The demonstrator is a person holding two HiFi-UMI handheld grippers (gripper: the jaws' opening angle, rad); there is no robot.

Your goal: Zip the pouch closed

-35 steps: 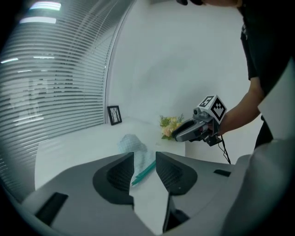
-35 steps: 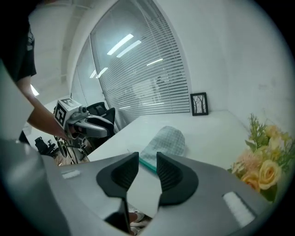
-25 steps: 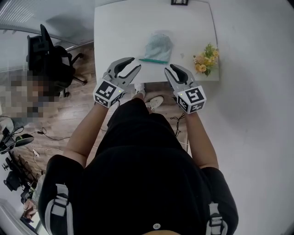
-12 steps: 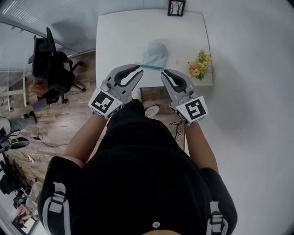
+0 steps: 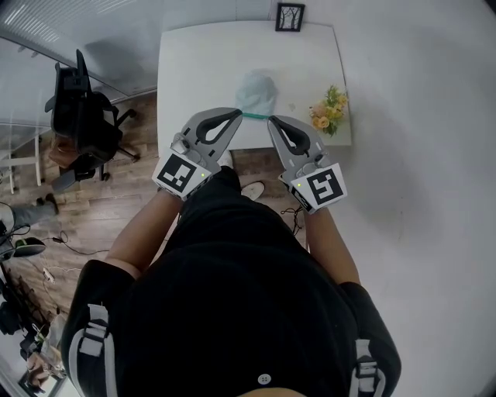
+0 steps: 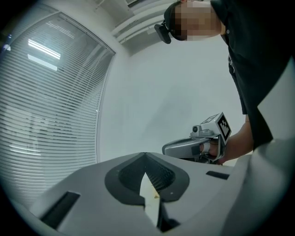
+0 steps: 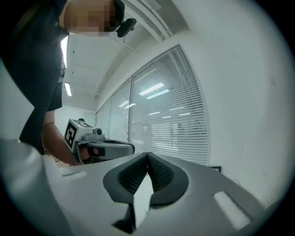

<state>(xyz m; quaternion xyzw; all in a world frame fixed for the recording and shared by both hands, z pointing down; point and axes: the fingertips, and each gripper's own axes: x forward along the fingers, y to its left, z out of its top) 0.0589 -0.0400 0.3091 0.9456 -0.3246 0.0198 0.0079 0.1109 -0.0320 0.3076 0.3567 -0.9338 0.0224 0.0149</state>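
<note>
A pale blue-green pouch lies on the white table, its teal zip edge along the near side. Both grippers are held up level in front of the person, well above the table. The left gripper is shut with nothing between its jaws, its tip overlapping the zip's left end in the head view. The right gripper is also shut and empty, just right of it. In the left gripper view the jaws meet, with the right gripper beyond. The right gripper view shows its jaws closed, facing the left gripper.
A small framed picture stands at the table's far edge. A bunch of yellow flowers sits at its near right corner. A black office chair stands on the wood floor to the left. Window blinds line one wall.
Both grippers have risen in front of the person and drawn closer together. Their jaws, open a second ago, have closed on nothing.
</note>
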